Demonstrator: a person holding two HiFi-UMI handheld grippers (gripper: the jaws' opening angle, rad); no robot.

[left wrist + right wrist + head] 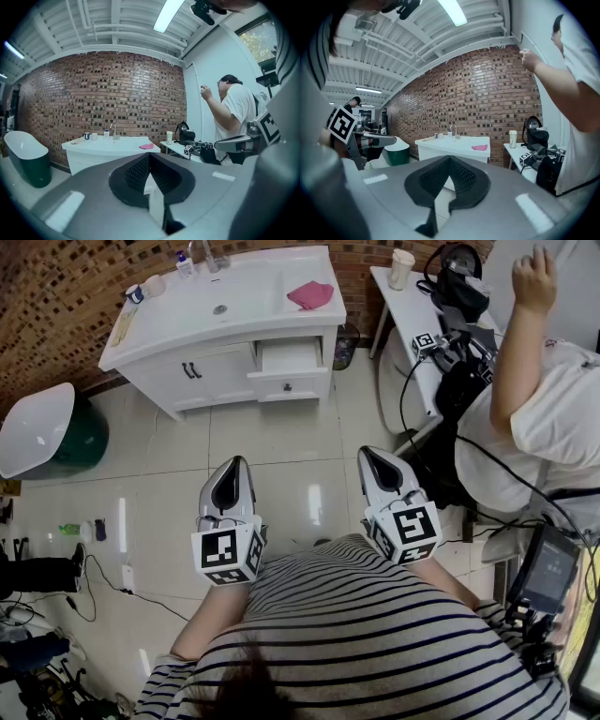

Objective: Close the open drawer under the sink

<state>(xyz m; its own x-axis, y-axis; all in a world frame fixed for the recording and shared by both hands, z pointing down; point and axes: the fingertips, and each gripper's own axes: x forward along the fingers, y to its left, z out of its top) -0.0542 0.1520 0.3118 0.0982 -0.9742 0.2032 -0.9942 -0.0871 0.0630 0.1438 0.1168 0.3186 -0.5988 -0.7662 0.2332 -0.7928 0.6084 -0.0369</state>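
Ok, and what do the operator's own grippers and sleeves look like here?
The left gripper and right gripper match: smooth grey shells tapering to a point, with black ribbed pads lining the fingers. Each carries a white marker cube printed with black squares, one at the left and one at the right. The person wears a striped top, dark and white, sleeves included.

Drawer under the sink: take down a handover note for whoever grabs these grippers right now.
Left gripper: shut, empty, held low by the body.
Right gripper: shut, empty, beside it.
Drawer: pulled open at the right end of the white vanity in the head view, well ahead of both grippers, untouched.
Done: nothing yet.
Left: walk up and push the drawer front in until it looks flush.
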